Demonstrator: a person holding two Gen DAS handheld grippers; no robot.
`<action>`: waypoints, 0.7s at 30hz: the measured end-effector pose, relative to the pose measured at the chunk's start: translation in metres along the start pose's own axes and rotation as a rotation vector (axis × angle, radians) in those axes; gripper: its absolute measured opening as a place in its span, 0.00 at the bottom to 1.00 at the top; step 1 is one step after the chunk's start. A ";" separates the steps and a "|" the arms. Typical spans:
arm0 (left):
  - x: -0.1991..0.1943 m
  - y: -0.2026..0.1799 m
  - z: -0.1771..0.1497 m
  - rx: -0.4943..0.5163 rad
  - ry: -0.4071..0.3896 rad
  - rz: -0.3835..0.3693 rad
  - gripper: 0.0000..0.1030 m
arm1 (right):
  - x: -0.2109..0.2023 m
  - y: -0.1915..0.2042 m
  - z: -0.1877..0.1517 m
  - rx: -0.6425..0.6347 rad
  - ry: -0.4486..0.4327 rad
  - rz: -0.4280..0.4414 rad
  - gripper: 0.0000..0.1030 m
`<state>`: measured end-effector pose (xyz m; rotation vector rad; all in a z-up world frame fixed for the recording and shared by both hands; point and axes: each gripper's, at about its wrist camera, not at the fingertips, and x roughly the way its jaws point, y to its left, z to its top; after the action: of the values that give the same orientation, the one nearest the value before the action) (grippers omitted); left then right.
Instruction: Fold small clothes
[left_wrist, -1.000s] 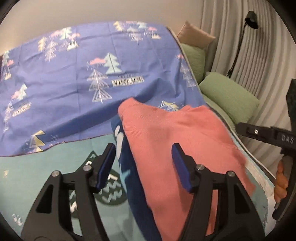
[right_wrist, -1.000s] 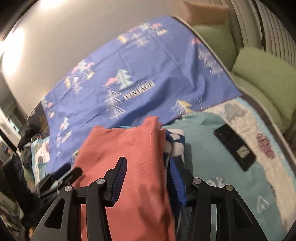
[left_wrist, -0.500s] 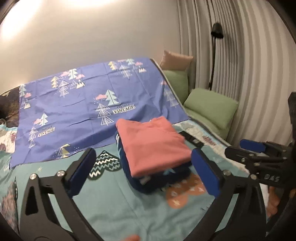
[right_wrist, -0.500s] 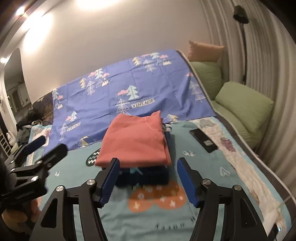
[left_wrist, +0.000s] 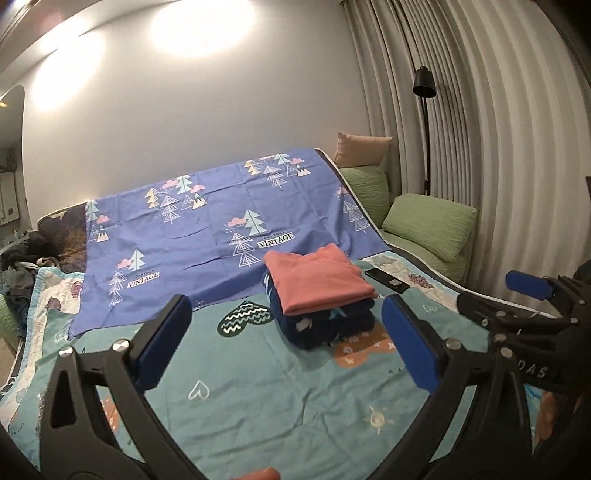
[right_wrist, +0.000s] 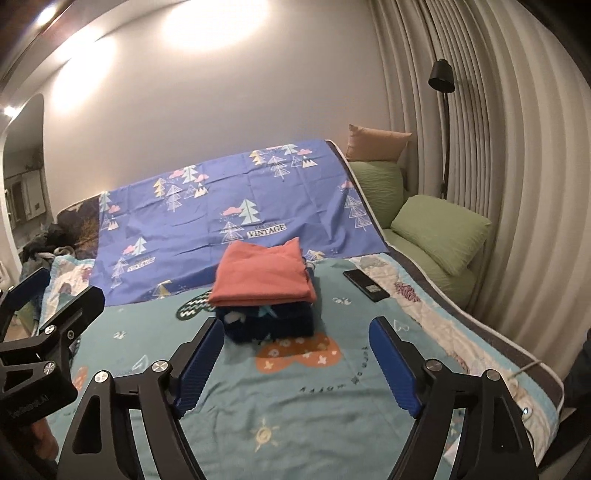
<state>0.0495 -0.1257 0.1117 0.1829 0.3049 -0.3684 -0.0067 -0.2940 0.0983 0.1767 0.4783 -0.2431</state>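
Coral knit top (left_wrist: 317, 278) folded square atop navy bundle (left_wrist: 325, 319); both tools (left_wrist: 288, 347) (right_wrist: 299, 365) wide open, empty

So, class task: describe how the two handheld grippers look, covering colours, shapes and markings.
Both the left gripper and right gripper have black, curved, forked frames with triangular cut-outs and silver screw heads. Their fingers carry flat blue pads, ribbed on the right gripper. White lettering marks each body, but it is too small to read fully. No cables or sleeves show.
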 end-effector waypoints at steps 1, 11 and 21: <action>-0.006 0.002 -0.003 -0.005 -0.004 0.005 0.99 | -0.005 0.003 -0.004 -0.003 0.000 0.000 0.81; -0.037 0.021 -0.028 -0.078 0.030 0.003 0.99 | -0.034 0.024 -0.029 -0.014 0.003 -0.001 0.81; -0.045 0.034 -0.041 -0.119 0.054 0.011 0.99 | -0.045 0.038 -0.035 -0.030 -0.016 -0.008 0.81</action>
<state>0.0116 -0.0703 0.0922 0.0780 0.3773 -0.3334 -0.0502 -0.2417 0.0930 0.1437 0.4664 -0.2449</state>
